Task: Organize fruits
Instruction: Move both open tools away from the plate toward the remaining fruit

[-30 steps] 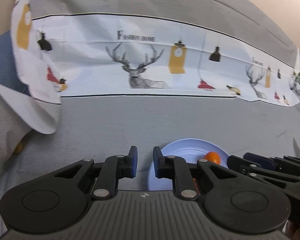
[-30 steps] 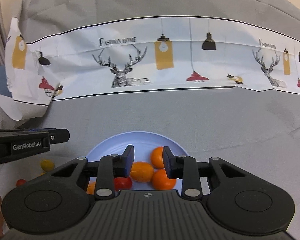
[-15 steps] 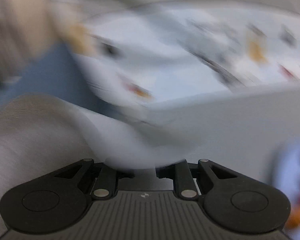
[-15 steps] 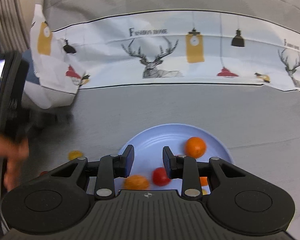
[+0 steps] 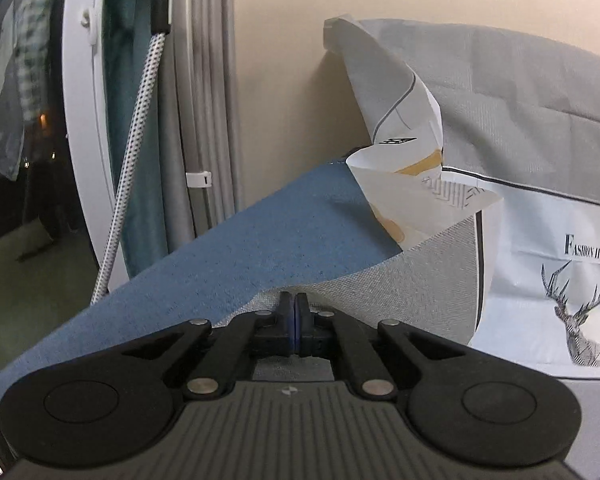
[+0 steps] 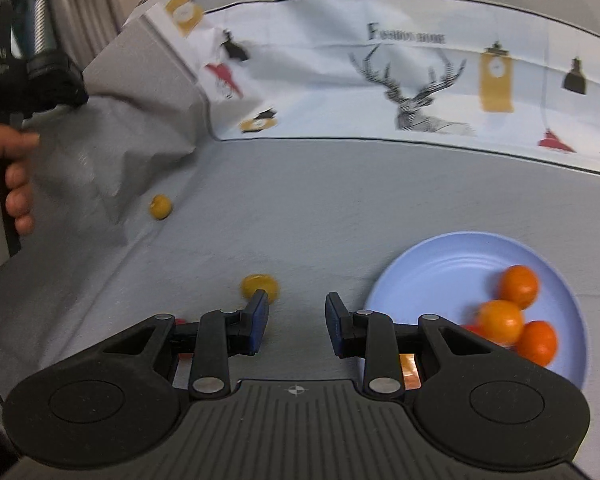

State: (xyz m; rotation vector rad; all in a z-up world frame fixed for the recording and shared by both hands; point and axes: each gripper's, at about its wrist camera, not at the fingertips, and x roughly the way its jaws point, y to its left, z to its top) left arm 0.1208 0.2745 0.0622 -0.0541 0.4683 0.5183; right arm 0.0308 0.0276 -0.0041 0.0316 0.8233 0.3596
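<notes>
grey cloth [image 6: 320,208] carries a blue plate [image 6: 440,264] of oranges [image 6: 518,286] at four o'clock; right gripper [image 6: 296,312] spread beside a yellow fruit [image 6: 258,285]; left gripper [image 5: 295,312] pressed together, empty.

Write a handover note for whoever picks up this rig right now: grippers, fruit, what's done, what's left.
Left gripper: shut, empty, pointed away from the fruit toward the curtains.
Right gripper: open, empty, low over the grey cloth.
Done: three oranges and something red lie on the blue plate.
Left: one yellow fruit just ahead of the right gripper's left fingertip, another yellow fruit farther left by the cloth fold, plus a red bit partly hidden behind the right gripper.
</notes>
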